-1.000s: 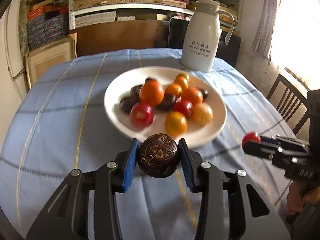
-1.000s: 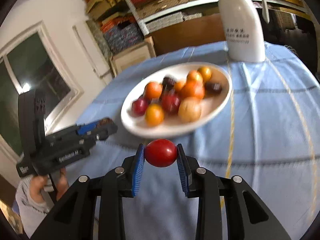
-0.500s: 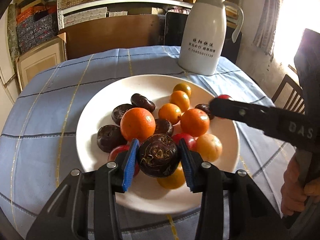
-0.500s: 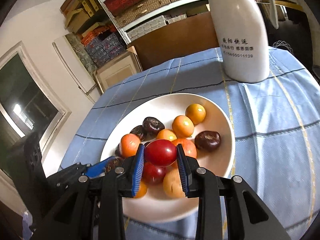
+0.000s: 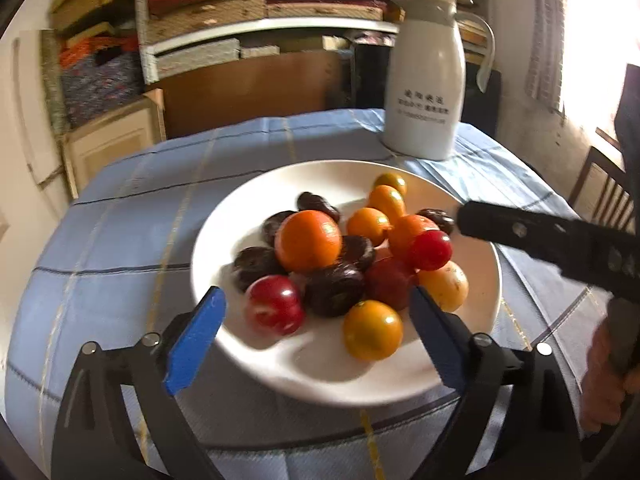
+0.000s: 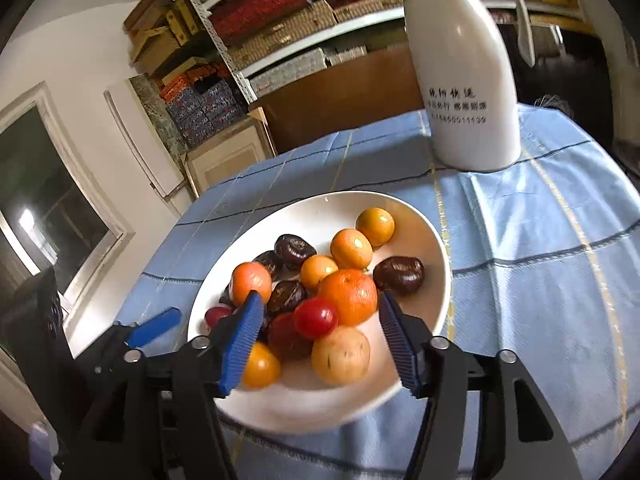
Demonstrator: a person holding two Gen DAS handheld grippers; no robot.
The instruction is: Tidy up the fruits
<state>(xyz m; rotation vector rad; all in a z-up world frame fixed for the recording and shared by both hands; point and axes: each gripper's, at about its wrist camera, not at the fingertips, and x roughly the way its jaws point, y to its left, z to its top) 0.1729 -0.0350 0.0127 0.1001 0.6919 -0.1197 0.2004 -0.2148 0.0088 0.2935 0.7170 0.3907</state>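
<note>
Both hand-held grippers, left (image 5: pixel 316 316) and right (image 6: pixel 320 332), just opened over seemingly released fruit on plate (image 6: pixel 436 248).

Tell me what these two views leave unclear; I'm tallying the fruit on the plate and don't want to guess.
- Exact fruit count: in both wrist views the fruits lie piled on the white plate, so the lower ones are covered.
- Plate's near rim: hidden by the open left gripper and the open right gripper, whose jaws have just been opening.
- Jug: its top is cut off by the right wrist view's edge.
</note>
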